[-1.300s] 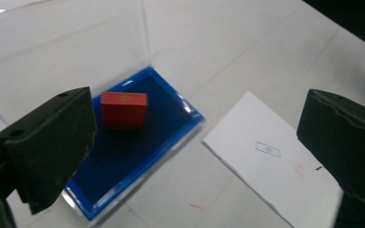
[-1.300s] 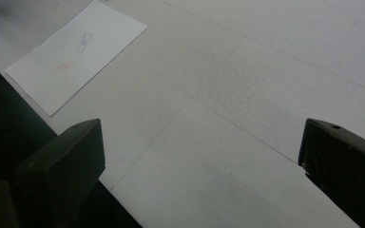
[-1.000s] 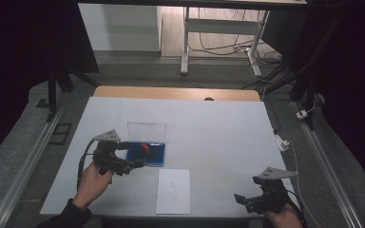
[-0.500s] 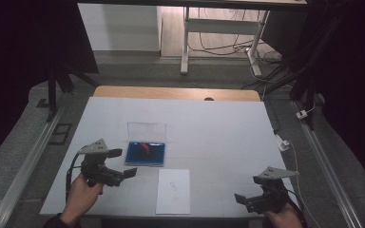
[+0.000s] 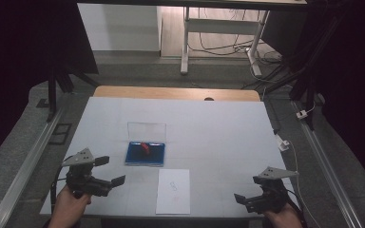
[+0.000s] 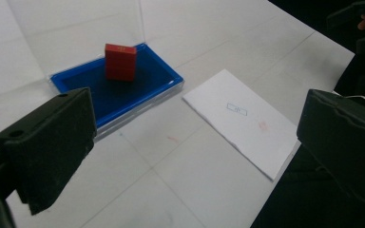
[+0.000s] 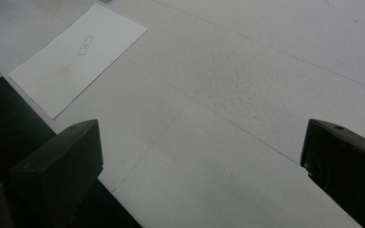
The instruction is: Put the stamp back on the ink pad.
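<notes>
Hand-held gripper on the left [image 5: 110, 171] sits at the lower left of the high view, with its jaws spread wide and nothing between them. It hangs just above the tabletop [image 5: 218, 128], near the blue tray [image 5: 144, 154] but not touching it. In the left gripper view the tray lies at the upper left, and a red block [image 6: 120, 61] stands upright inside it. A clear lid [image 5: 146, 130] stands up at the back edge of the tray, so the tray is already open.

The right hand-held gripper [image 5: 247, 202] is at the lower right of the high view, well apart from the tray. Its jaws are wide too and hold nothing.

A sheet of paper [image 5: 173, 191] lies flat at the lower middle, between the two grippers. It has a small drawn box [image 6: 236, 109] on it and a faint red mark [image 6: 262, 125] beside that.

It looks like the job is to take the block out and set it on the paper. Opening the tray seems done. Grabbing the block and moving it are not yet done, so most of the work is left.
</notes>
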The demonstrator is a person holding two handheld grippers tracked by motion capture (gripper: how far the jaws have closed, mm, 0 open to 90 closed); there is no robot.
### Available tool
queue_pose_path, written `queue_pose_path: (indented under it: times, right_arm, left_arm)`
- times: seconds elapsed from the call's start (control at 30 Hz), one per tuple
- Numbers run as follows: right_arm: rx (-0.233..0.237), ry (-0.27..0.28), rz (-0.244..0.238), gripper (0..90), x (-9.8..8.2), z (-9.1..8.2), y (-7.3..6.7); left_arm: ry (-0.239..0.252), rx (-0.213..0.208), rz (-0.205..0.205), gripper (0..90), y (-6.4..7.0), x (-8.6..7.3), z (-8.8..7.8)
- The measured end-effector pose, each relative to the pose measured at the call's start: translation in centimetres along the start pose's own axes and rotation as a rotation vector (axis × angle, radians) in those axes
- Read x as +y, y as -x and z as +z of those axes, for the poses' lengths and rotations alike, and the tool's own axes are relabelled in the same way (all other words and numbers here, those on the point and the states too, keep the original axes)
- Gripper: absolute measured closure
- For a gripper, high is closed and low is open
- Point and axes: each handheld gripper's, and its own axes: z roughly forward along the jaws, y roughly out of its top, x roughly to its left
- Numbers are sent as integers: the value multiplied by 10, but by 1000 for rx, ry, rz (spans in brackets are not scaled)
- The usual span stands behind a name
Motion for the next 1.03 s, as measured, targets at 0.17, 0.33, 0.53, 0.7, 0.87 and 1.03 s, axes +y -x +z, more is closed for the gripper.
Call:
queue_pose_path:
  times: [0.17, 0.33, 0.53, 0.7, 0.87, 1.03]
  right_arm:
    - [-2, -1, 0, 7, 0, 0, 0]
    - [-3, -1, 0, 7, 0, 0, 0]
    - [-3, -2, 0, 7, 0, 0, 0]
    - [-4, -3, 1, 7, 0, 1, -1]
    - [-12, -9, -3, 7, 1, 1, -1]
    - [-9, -9, -7, 7, 0, 1, -1]
  left_arm:
    - [5, 17, -12, 0, -1, -7, -9]
    - [-8, 51, -31, 0, -2, -19, -17]
    - [-41, 82, -62, 0, -4, -33, -22]
    - [-65, 102, -81, 0, -5, -41, -26]
    - [-122, 161, -82, 0, -5, -46, -27]
    - [-115, 155, -94, 1, -6, -46, -27]
